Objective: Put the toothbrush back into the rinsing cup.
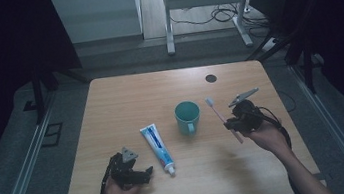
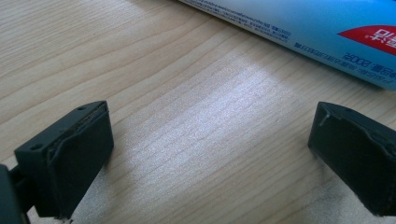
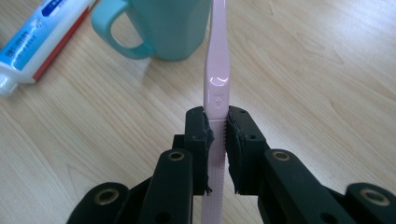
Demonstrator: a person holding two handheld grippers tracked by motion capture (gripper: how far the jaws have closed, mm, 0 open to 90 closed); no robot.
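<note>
A pink toothbrush [image 1: 221, 115] is lifted off the table, its white bristle head up and away from me, and my right gripper [image 1: 231, 124] is shut on its handle. In the right gripper view the jaws clamp the pink toothbrush [image 3: 217, 79] upright, with the teal mug [image 3: 163, 28] behind it. The teal mug [image 1: 187, 117] stands mid-table, handle toward me. A blue and white toothpaste tube [image 1: 158, 148] lies left of it, cap nearest me. My left gripper [image 1: 146, 173] rests on the table beside the cap, open. Between its black pads [image 2: 70, 158] is bare wood, with the toothpaste tube [image 2: 327, 28] beyond.
The wooden table [image 1: 125, 98] has a black round hole [image 1: 211, 78] near its far right edge. Beyond the far edge are a white desk frame [image 1: 205, 17] and cables on the floor. Dark rails run along both sides.
</note>
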